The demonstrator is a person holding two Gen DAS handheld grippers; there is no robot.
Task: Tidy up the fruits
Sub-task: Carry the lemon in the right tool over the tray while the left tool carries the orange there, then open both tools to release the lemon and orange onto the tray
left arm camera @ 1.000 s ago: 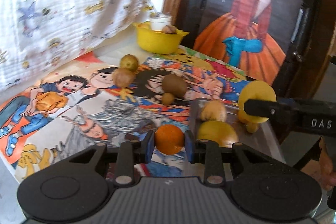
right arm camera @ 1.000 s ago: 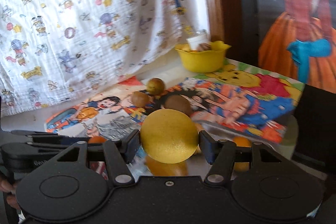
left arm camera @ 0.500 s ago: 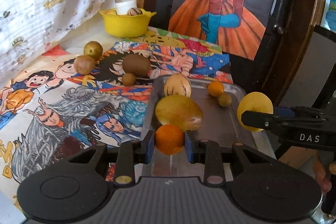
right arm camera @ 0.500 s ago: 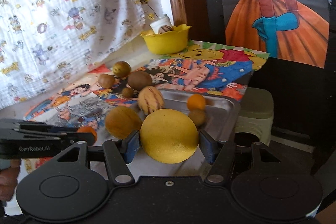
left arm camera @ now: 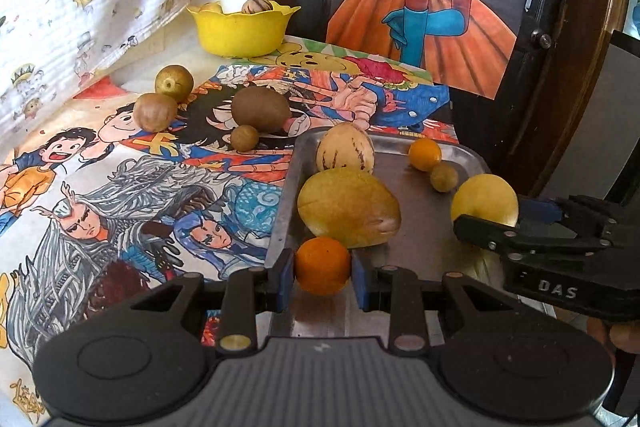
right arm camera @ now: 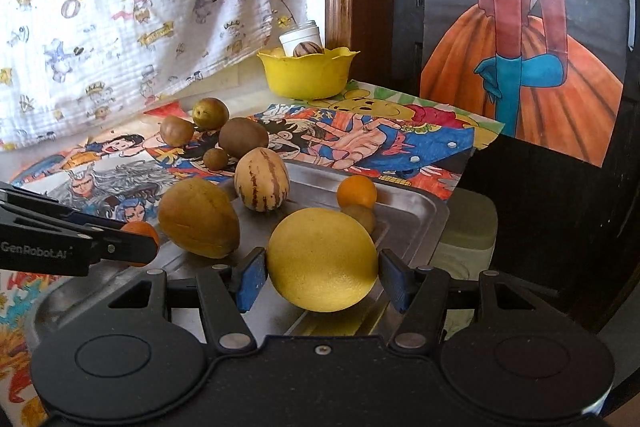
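Observation:
My left gripper (left arm camera: 322, 266) is shut on a small orange (left arm camera: 322, 265), held over the near left edge of a steel tray (left arm camera: 424, 247). My right gripper (right arm camera: 322, 273) is shut on a large round yellow fruit (right arm camera: 322, 259), held over the tray's near right side (right arm camera: 416, 211); it also shows in the left wrist view (left arm camera: 484, 201). In the tray lie a yellow-green mango (left arm camera: 347, 213), a striped pepino melon (left arm camera: 345, 151), a small orange (left arm camera: 425, 154) and a small olive fruit (left arm camera: 444, 177).
Several brown and green fruits (left arm camera: 261, 109) lie on the cartoon-print mat (left arm camera: 120, 187) left of the tray. A yellow bowl (left arm camera: 243, 29) with a white cup and a striped fruit stands at the back. A patterned cloth hangs at left, a dark door at right.
Both grippers have carried their fruits rightward and in over the tray; the tray and its fruits now fill more of both views.

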